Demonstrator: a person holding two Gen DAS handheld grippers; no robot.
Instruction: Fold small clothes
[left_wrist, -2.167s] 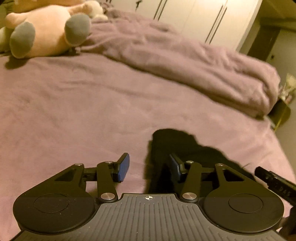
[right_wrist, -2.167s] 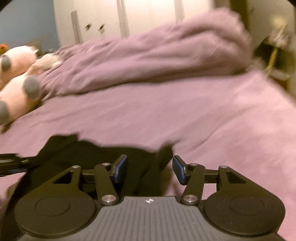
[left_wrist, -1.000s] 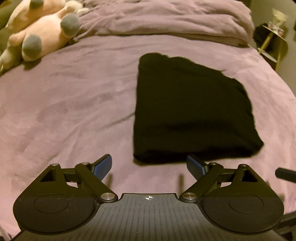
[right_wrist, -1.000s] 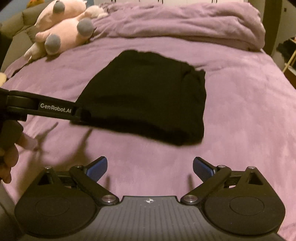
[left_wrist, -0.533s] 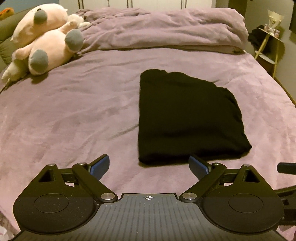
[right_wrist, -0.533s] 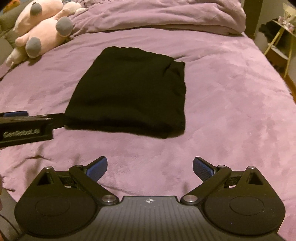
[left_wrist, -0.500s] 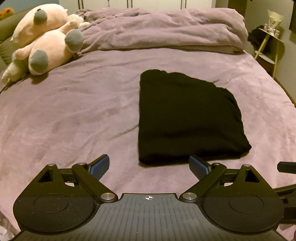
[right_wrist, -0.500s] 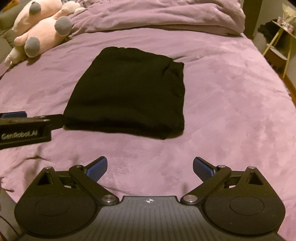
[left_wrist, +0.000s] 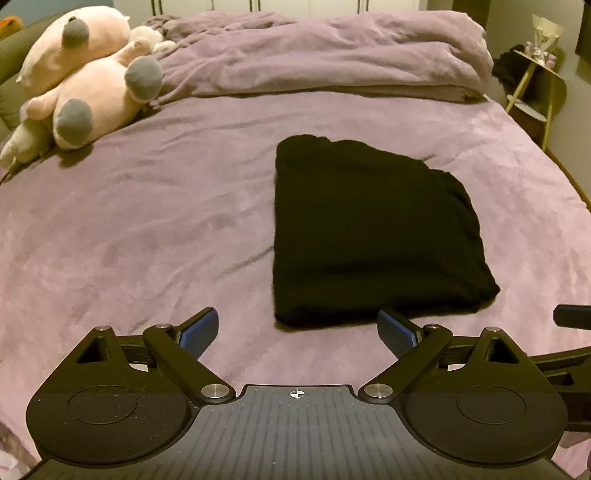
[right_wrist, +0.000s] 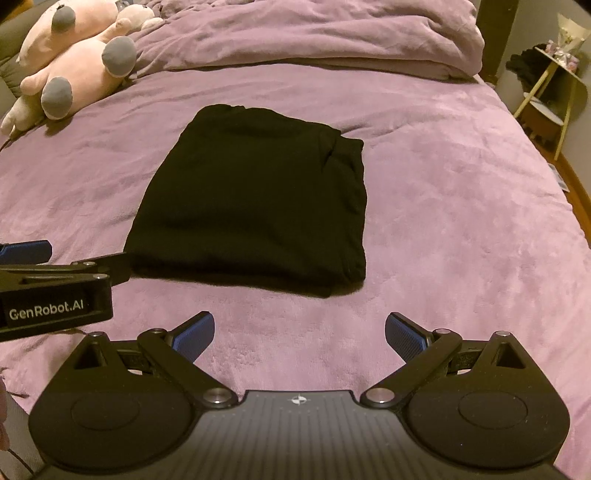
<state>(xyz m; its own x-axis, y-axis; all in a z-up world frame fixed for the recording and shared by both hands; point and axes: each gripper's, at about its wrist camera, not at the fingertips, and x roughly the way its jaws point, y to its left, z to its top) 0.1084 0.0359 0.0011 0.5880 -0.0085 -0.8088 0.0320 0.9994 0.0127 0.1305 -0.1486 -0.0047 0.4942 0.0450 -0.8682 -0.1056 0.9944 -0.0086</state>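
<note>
My left gripper (left_wrist: 297, 330) hangs with its jaws spread wide and nothing between them, held just above the bedspread (left_wrist: 129, 229) and short of the near edge of the black garment (left_wrist: 369, 229). My right gripper (right_wrist: 299, 334) is the same: jaws wide apart, empty, pulled back from the cloth and pointed at its near right corner. In the right view the side of my left gripper shows at the left edge, level with the garment's near left corner and beside it rather than on it.

The garment lies near the middle of the bed as a flat, roughly square stack. Its near edge looks thick and rounded, which I read as the fold line, and along its right side I can see layered edges bunched together, so it seems to be folded over more than once. I judge the folding of this piece to be done or nearly so; both tools sit clear of it, one towards each near corner, which suits either leaving it or taking the corners for one more fold.

Beyond the garment, a rumpled duvet (left_wrist: 332, 59) is heaped across the far end of the bed, and a pink plush toy (left_wrist: 85, 85) lies at the far left, well apart from the cloth. A small side table (left_wrist: 535, 88) stands off the bed at the right with small objects on its top too dim to name. I see no basket, box or drawer for clothes.
</note>
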